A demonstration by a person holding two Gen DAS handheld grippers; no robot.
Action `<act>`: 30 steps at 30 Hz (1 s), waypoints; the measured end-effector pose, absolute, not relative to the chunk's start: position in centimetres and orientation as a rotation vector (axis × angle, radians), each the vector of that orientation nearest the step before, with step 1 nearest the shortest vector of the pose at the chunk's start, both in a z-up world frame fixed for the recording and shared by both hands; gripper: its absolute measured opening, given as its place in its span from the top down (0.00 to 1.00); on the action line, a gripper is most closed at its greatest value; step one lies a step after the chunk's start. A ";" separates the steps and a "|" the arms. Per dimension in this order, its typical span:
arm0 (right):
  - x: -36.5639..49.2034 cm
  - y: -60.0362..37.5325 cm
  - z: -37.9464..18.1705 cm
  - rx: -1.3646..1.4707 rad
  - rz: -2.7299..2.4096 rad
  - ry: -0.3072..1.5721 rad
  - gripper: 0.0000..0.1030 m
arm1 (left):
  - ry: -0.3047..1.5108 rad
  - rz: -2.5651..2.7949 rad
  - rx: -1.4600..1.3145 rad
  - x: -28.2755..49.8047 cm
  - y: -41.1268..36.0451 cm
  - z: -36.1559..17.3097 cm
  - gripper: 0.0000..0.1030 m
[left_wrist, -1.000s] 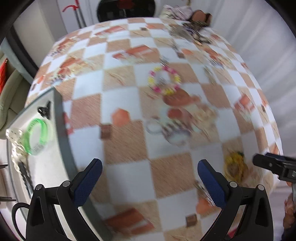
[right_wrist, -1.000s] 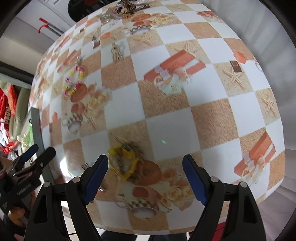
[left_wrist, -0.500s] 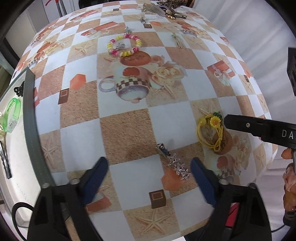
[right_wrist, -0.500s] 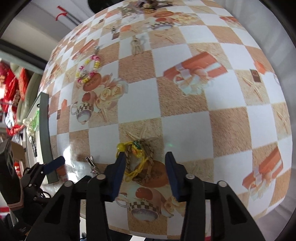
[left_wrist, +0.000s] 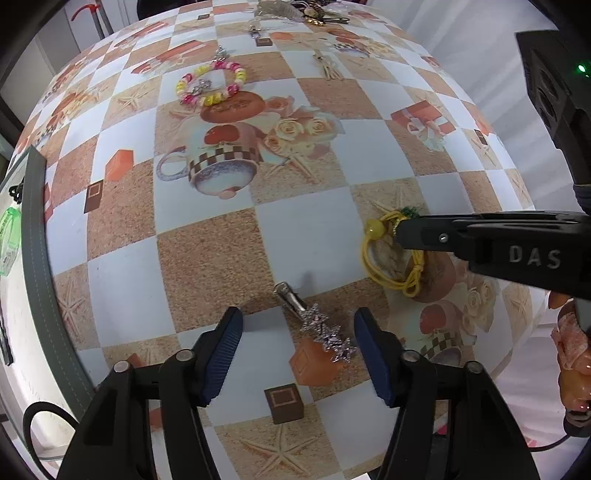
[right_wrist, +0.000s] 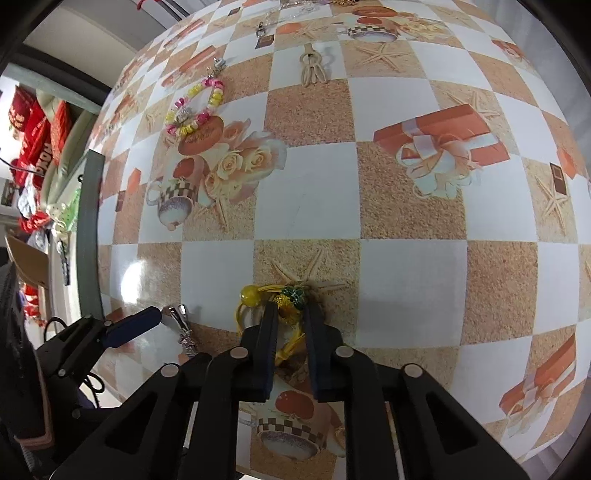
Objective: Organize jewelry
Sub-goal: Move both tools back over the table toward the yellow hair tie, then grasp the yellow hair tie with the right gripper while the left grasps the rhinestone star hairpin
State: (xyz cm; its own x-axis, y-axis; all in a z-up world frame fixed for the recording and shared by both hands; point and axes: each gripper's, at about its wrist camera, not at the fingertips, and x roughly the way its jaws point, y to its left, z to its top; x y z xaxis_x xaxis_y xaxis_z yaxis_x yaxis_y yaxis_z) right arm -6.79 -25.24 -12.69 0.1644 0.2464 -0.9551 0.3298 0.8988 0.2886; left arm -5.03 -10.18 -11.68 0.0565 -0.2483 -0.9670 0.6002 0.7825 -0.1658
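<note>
A yellow hair tie [left_wrist: 388, 258] with a yellow bead and a green charm lies on the checked tablecloth. In the right wrist view my right gripper [right_wrist: 290, 317] is closed around the hair tie [right_wrist: 258, 295] at its charm end. A silver star hair clip [left_wrist: 314, 321] lies between the fingers of my left gripper [left_wrist: 297, 328], which is open and low over it. The clip also shows in the right wrist view [right_wrist: 184, 328]. A pink and yellow bead bracelet [left_wrist: 210, 83] lies farther back.
A grey-rimmed white tray [left_wrist: 35, 258] at the left table edge holds a green bracelet [left_wrist: 7, 236] and dark pieces. A beige hair clip [right_wrist: 312, 66] and several more jewelry pieces [left_wrist: 310, 11] lie at the far edge. The table's front edge is close below both grippers.
My right gripper has closed in on the yellow hair tie. My left gripper has moved forward and down over the star clip, its fingers narrowing around it.
</note>
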 end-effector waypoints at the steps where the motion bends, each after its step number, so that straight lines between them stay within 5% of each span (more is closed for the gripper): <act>1: -6.8 -25.2 -12.7 0.491 -0.067 1.424 0.85 | 1.368 -0.661 0.327 -5.1 -10.4 -11.7 0.48; 6: -7.0 -25.6 -12.4 0.518 -0.081 1.412 0.85 | 1.374 -0.683 0.320 -5.1 -10.8 -11.7 0.72; 11: -7.5 -26.4 -11.6 0.577 -0.087 1.387 0.85 | 1.383 -0.701 0.271 -4.8 -10.1 -11.3 0.86; 30: -6.8 -26.8 -7.6 0.664 -0.083 1.301 0.85 | 1.352 -0.696 0.183 -3.1 -6.7 -8.7 0.87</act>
